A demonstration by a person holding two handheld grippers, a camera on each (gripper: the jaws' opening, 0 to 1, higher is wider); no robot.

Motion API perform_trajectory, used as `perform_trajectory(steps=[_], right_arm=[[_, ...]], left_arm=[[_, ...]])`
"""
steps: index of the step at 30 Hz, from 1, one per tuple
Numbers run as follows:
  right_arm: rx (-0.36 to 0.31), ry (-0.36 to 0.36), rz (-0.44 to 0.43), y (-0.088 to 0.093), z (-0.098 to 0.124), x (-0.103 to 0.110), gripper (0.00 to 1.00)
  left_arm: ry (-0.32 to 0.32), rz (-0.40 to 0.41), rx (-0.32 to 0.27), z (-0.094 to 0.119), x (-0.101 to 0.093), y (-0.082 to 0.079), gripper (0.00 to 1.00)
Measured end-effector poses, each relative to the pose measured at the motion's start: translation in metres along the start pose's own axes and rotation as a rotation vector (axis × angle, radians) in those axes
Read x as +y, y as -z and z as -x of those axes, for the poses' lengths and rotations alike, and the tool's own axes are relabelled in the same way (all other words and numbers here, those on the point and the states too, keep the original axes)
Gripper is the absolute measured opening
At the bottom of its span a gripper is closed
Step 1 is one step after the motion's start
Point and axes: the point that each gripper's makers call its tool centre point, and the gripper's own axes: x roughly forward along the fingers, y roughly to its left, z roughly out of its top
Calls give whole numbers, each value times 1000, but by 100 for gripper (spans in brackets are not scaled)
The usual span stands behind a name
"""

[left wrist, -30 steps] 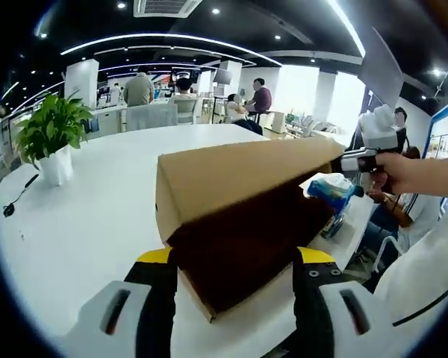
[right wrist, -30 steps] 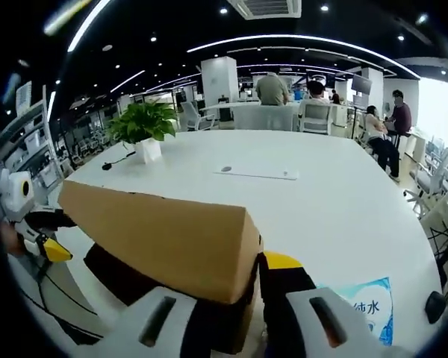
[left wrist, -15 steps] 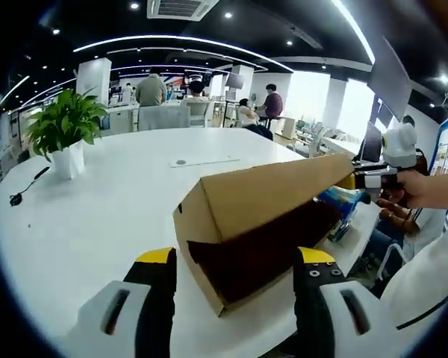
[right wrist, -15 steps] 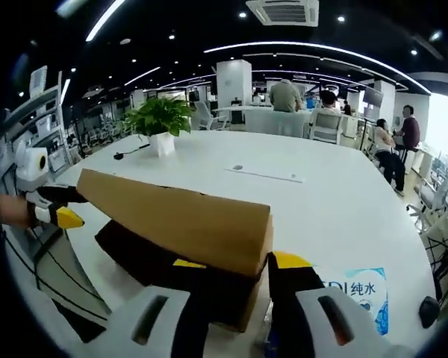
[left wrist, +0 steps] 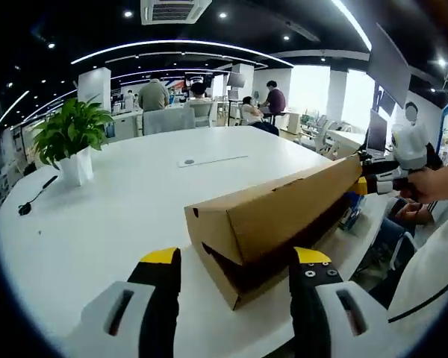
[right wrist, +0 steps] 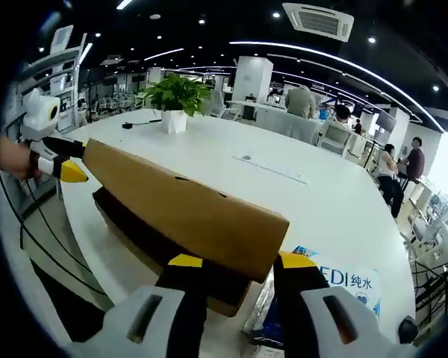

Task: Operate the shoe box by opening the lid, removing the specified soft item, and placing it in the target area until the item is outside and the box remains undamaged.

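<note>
- The shoe box (left wrist: 276, 224) lay on the white desk (left wrist: 119, 201) near its edge, its lid (right wrist: 187, 209) raised at an angle over the dark base.
- The left gripper (left wrist: 235, 261) had its fingers spread at one end of the box, and the right gripper (right wrist: 235, 262) had its fingers spread at the other end; neither was clenched on the cardboard, though contact with the lid could not be told.
- The likely risk was the lid dropping shut or creasing if either end were lifted faster than the other, since the cardboard looked thin.
- With the box so close to the desk edge, a push could have slid it off.
- The soft item inside was hidden by the lid and the shadow.
- A blue water packet (right wrist: 343, 283) lay just beside the box, in the way on that side.
- A potted plant (left wrist: 69, 138) and a black cable (left wrist: 31, 200) stood well apart, with people seated beyond the desk.
</note>
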Motion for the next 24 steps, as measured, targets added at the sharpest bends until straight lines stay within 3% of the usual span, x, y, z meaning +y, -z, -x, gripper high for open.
perform_trajectory(steps=[3,5,8,15,20,22,24], right_arm=[[5,-5,26,3,1,2,33],[4,-4,27,7,1,2,33],[3,-4,22,7,2,2,32],[21,-25,9,11,2,6,33],[29,-40,13,16,3,9,35],[36,-42,16,18,5,11,35],[35,-44,13,19,6,11,35]], left_arm=[[0,-1,-6,3,-4,0,55],[-14,-43,3,3,-4,2,51],[-9,-29,-1,2,-5,1,48],[-17,-84,5,-1,-8,4,46],[8,-48,10,-5,-16,6,45],[0,-83,18,-6,-18,9,44],[9,-68,19,-8,-18,11,44]])
